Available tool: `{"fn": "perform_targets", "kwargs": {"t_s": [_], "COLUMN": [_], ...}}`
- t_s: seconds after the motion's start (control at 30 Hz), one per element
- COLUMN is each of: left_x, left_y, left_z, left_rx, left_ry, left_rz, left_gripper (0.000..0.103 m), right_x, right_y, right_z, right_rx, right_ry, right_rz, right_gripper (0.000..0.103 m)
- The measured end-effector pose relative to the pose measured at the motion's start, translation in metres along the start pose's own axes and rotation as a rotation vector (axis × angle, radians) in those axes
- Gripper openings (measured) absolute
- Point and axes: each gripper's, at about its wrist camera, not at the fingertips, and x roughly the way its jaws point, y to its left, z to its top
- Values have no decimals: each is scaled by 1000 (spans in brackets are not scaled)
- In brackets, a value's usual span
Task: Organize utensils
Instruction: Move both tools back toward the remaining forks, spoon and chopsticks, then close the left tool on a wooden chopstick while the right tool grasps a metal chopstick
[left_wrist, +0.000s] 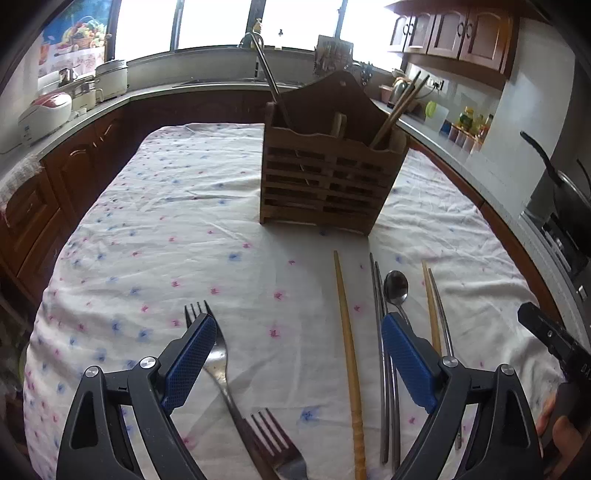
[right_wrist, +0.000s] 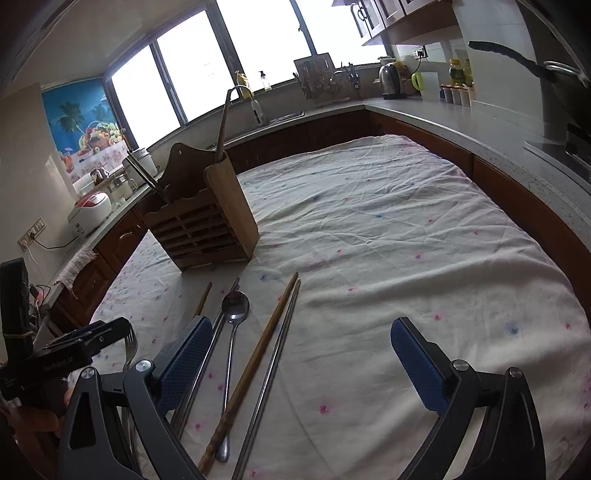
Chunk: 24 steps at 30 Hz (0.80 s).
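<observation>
A wooden utensil holder (left_wrist: 325, 173) stands mid-table with a metal handle and wooden chopsticks in it; it also shows in the right wrist view (right_wrist: 207, 229). On the cloth in front lie two forks (left_wrist: 218, 354), a wooden chopstick (left_wrist: 349, 354), metal chopsticks (left_wrist: 384, 369), a spoon (left_wrist: 396, 288) and another wooden and metal chopstick pair (left_wrist: 436, 317). My left gripper (left_wrist: 299, 325) is open and empty above the forks and chopsticks. My right gripper (right_wrist: 301, 332) is open and empty above the spoon (right_wrist: 234, 310) and chopsticks (right_wrist: 255, 354).
The table has a white flowered cloth (left_wrist: 166, 221). Kitchen counters wrap around it, with rice cookers (left_wrist: 48, 110) at left, a sink faucet (right_wrist: 255, 107) at back, and a kettle (right_wrist: 391, 79) and a pan (left_wrist: 565, 184) at right.
</observation>
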Motion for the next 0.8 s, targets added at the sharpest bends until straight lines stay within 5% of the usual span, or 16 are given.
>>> {"fn": "perform_targets", "kwargs": {"t_s": [0.17,0.47,0.8], "left_x": [21,82,83], "left_y": [-21,-53,-30], "left_z": [7,8,3], "left_rx": [80,200,140], "left_ry": [54,166,197], "left_rz": [-12,74,48], "left_gripper": [91,88,89], "right_x": [7,20,36], "right_y": [-4,-10,-5], "right_z": [4,7,9], "right_rx": [12,36,17], "right_ry": [8,35,67], "right_rz": [-8,-11,-6], "right_gripper": [97,96,87]}}
